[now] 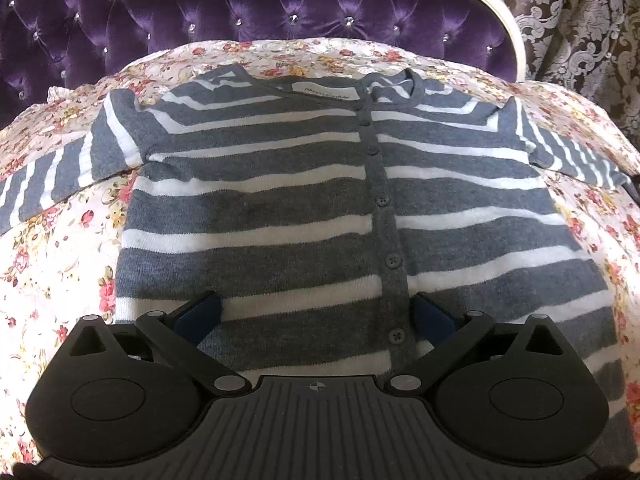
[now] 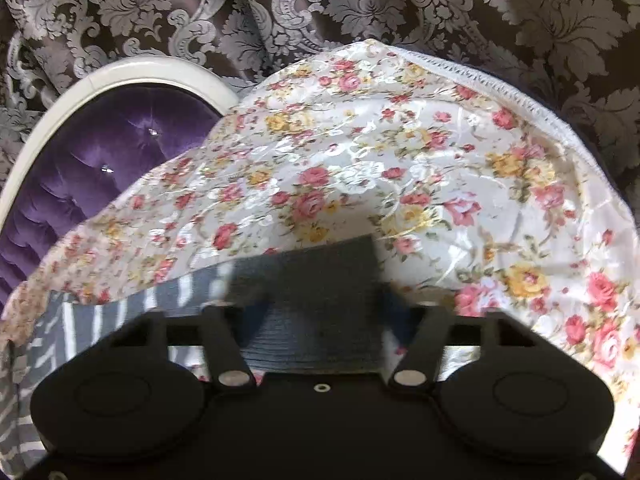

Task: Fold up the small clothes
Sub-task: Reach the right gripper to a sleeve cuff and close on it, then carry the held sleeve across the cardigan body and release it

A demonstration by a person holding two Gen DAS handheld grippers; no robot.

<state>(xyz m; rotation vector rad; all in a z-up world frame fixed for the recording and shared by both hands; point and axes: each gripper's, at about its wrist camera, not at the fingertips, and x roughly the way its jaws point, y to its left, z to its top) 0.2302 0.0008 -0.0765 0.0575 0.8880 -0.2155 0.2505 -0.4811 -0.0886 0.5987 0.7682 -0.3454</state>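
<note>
A grey and white striped buttoned cardigan lies flat, face up, on a floral bedspread, both sleeves spread out to the sides. My left gripper is open and empty, hovering over the lower hem near the button band. In the right wrist view the cardigan's right sleeve runs in from the left, and its grey cuff lies between the wide-apart fingers of my right gripper. The frame is blurred there, so I cannot tell whether the fingers touch the cuff.
A purple tufted headboard with a cream frame stands behind the bed. A damask curtain hangs to the right. The bedspread's stitched edge drops off at the far right.
</note>
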